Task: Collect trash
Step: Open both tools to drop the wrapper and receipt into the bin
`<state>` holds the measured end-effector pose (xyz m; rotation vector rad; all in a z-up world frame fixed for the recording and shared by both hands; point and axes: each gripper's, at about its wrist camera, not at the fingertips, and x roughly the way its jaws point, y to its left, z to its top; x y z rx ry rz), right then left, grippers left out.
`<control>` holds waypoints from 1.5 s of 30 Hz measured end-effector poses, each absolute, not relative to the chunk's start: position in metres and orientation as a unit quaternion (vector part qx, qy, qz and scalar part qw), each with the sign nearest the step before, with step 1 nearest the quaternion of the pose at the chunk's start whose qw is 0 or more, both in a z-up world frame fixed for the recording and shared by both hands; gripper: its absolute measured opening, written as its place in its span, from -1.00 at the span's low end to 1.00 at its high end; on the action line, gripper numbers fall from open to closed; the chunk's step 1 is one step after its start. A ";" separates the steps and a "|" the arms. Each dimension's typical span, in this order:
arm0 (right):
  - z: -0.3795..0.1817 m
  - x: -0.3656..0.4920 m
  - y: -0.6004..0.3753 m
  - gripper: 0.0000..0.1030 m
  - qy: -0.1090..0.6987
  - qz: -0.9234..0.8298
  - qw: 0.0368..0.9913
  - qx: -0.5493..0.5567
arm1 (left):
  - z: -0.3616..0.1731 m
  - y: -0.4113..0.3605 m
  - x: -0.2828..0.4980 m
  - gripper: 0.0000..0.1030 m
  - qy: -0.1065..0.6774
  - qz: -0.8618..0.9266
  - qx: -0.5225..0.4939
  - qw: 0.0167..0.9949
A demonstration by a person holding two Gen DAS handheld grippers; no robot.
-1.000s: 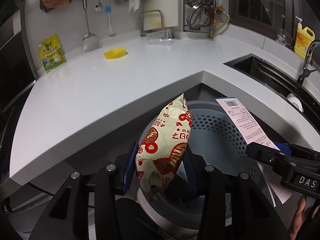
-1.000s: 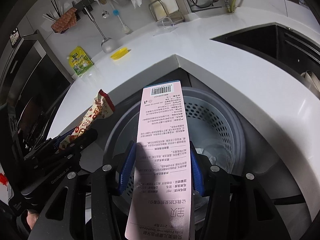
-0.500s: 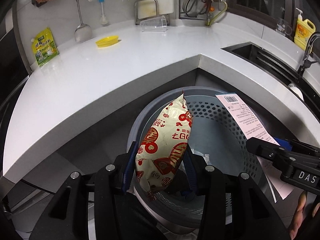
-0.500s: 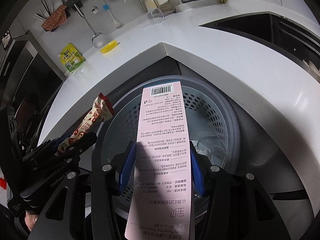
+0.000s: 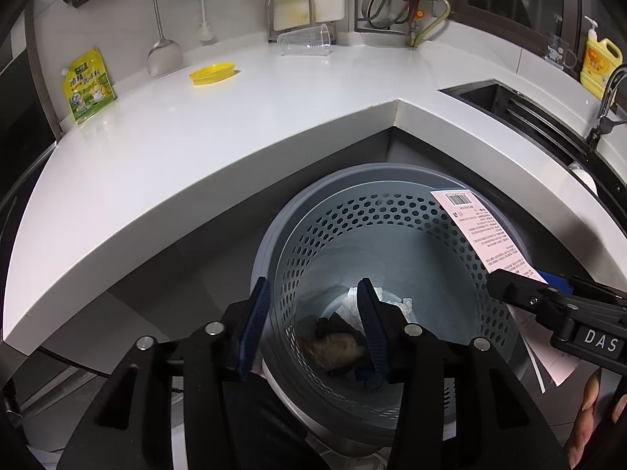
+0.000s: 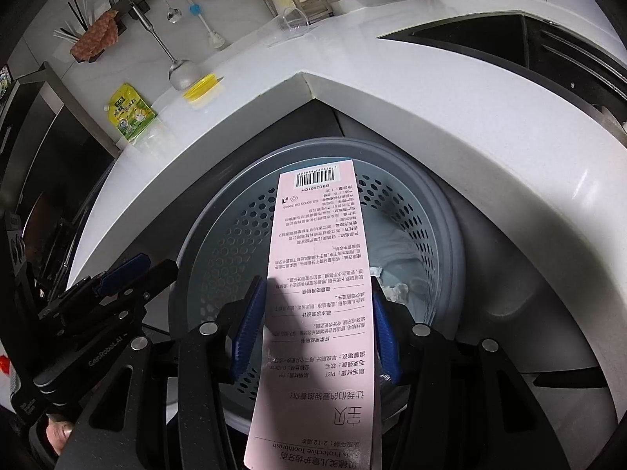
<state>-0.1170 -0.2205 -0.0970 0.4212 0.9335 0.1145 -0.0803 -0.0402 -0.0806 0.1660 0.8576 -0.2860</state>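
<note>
The pink card [image 6: 319,305] stands upright between the right gripper [image 6: 315,333] pads, pinched, directly over the bin [image 5: 392,211]. The left gripper [image 5: 311,329] hangs above the bin with jaws wide and empty. The drop-off step is half done; next, the right jaws likely need to part so the card falls in.

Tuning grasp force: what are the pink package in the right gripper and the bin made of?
Pink toothbrush package: looks like thin matte printed card, staying flat and straight; a plastic front can't be ruled out. Trash bin: grey-blue moulded plastic, semi-matte, judging by its uniform hexagonal perforations and smooth rim.
</note>
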 end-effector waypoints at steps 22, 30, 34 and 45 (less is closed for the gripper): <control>-0.085 -0.125 -0.231 0.38 0.416 0.040 0.884 0.209 | -0.077 -0.031 -0.078 0.61 0.407 -0.125 0.064 0.903; -0.083 -0.125 -0.230 0.38 0.412 0.041 0.886 0.209 | -0.076 -0.029 -0.077 0.61 0.406 -0.124 0.061 0.903; -0.081 -0.125 -0.231 0.38 0.408 0.042 0.887 0.210 | -0.076 -0.028 -0.076 0.63 0.404 -0.121 0.063 0.905; -0.063 -0.124 -0.231 0.45 0.379 0.039 0.904 0.193 | -0.062 -0.023 -0.074 0.71 0.380 -0.124 0.062 0.915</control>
